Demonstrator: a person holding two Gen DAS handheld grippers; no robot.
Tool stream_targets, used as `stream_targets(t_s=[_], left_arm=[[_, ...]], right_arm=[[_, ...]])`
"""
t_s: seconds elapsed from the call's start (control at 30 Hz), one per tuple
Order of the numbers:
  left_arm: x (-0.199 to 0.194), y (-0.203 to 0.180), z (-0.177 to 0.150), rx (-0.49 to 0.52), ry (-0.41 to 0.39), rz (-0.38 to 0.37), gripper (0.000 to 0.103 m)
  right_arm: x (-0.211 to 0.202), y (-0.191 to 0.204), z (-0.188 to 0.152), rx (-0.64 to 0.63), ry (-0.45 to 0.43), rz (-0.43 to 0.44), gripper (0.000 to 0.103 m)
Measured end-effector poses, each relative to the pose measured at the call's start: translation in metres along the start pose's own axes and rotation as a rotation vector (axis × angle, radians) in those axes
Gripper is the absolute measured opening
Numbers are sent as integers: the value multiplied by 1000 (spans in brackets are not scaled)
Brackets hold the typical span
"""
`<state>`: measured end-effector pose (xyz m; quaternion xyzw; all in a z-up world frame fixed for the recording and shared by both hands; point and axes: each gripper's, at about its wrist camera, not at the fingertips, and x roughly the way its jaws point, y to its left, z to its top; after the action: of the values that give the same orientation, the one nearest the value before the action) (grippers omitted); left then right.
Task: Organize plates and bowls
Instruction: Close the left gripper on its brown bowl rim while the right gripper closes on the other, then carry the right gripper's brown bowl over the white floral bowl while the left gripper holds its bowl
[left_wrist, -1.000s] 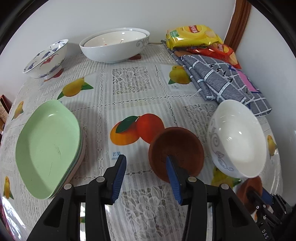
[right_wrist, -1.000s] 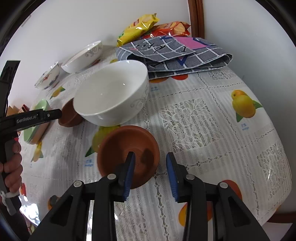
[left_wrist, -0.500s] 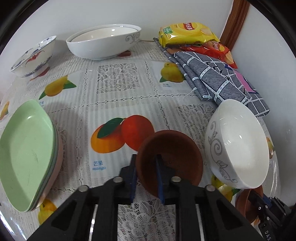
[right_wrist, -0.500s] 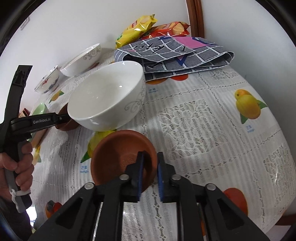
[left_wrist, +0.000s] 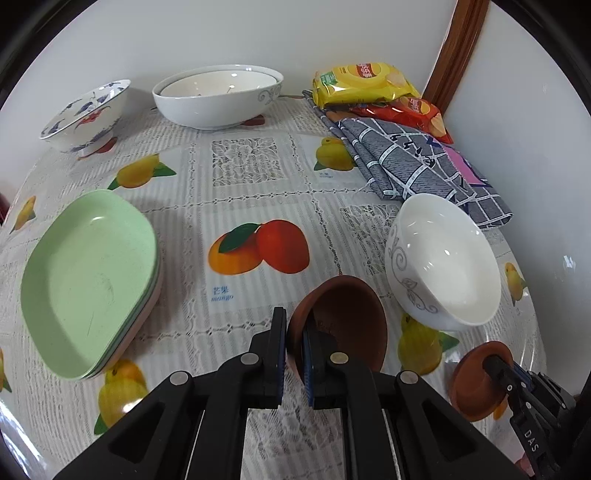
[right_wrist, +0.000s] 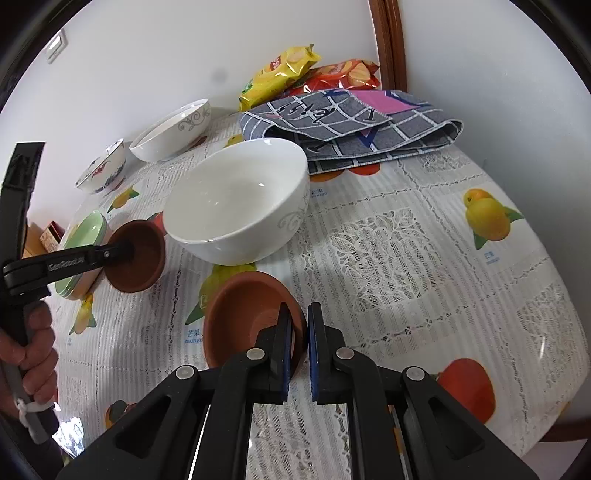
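Left gripper is clamped on the near rim of a brown bowl, one finger outside, one inside; the bowl is tipped toward the camera and looks lifted off the surface, though contact underneath can't be confirmed from the wrist view. In the right view the same bowl sits at the end of the left gripper arm, just beside the green plates. Right gripper is clenched on the rim of a second brown bowl, which lies low on the surface just in front of the white bowl. From the left camera that second bowl shows at the lower right, tilted, with the right gripper's fingers on its rim. White bowl stands between the two brown ones, upright, next to the grey checked cloth. Green plates are stacked on the left of the surface, green on top with a pinkish one at the bottom. Far edge: large white bowl with another nested inside, and a floral bowl to its left. Snack bags lie behind the cloth by the wall. Person's left hand grips the left gripper's handle.
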<state>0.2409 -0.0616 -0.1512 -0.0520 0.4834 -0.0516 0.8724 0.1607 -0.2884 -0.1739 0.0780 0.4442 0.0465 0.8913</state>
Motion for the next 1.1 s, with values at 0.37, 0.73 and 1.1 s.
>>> stream_targets(t_s=[0.37,0.73,1.1], left_arm=[[-61,15,-3,-19,-86,-15,8],[-99,38,2,-39,-136,7,8],[-114,61,16,-57,-172,26,8]], right_arm=[[-42,14,14,17,-60,-1,8],[-77,21,47,33,-120,-14,8],[-73,25,74,40,-124,-30,8]])
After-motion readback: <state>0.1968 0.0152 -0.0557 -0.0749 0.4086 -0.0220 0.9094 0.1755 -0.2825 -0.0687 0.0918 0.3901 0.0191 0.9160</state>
